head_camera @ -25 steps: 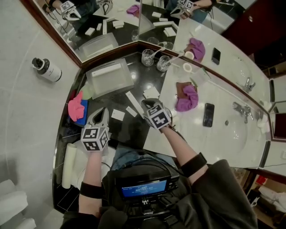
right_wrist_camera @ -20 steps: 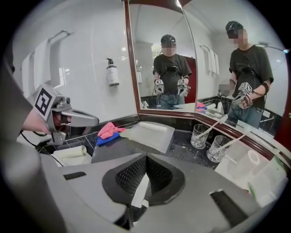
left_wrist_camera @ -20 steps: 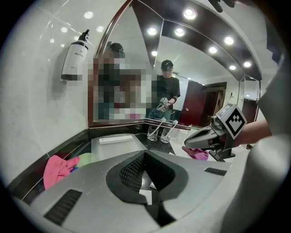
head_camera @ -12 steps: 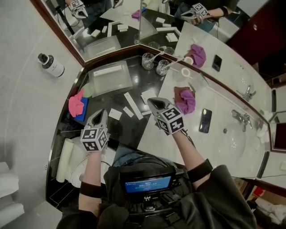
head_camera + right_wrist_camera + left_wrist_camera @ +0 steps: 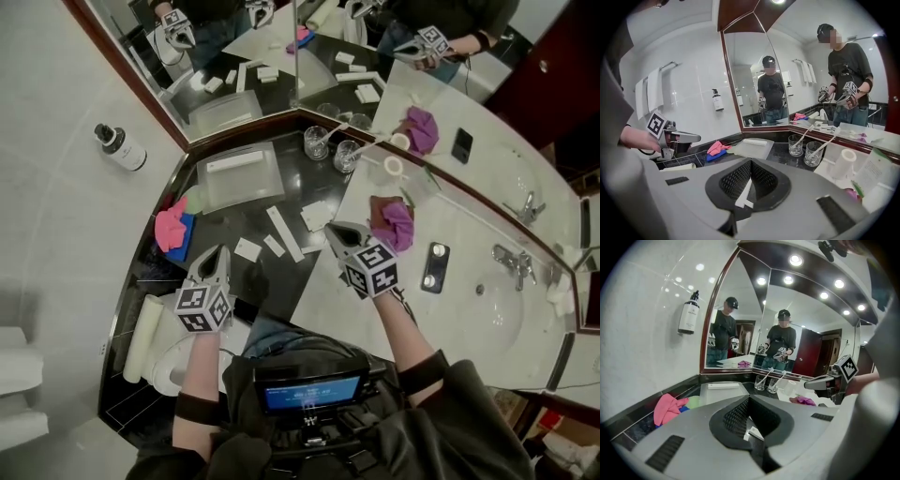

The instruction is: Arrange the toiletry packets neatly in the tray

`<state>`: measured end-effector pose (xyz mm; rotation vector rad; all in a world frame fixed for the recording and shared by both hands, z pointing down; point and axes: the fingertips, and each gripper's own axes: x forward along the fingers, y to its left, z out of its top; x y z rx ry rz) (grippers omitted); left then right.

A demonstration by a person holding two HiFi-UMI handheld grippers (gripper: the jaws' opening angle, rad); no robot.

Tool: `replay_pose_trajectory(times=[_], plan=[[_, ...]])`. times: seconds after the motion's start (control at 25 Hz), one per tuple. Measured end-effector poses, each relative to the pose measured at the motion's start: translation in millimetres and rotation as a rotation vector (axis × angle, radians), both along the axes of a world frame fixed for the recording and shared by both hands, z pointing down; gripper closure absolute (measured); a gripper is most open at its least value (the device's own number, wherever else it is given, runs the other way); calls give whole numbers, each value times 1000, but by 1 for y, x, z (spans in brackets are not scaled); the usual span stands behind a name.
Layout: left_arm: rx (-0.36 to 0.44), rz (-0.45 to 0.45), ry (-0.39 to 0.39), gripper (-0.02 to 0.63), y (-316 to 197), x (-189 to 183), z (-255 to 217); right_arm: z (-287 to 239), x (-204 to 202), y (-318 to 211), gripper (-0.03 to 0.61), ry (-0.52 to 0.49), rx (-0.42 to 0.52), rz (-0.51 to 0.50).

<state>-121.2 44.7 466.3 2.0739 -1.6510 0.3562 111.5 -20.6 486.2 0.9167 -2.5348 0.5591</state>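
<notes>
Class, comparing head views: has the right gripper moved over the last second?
Yes. The right gripper has shifted right, away from the white packets, towards the purple cloth.

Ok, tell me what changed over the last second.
The right tongs lifted and drew back from the loose packets on the dark counter, shut and empty. The left tongs barely shifted, also shut. Nothing was picked up or let go; the packets lie as before, one long packet still in the tray.
</notes>
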Motion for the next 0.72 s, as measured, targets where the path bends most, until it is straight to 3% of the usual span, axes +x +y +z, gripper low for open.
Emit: replay_pose_trajectory(times=[0.32,0.72], plan=[[-3,-17,11,614,2,-3,-2,7,-2,4,577,-9,-10,-1],[-18,4,-47,614,-5,-14,5,16,-30,-9,575,36,-9,-63]])
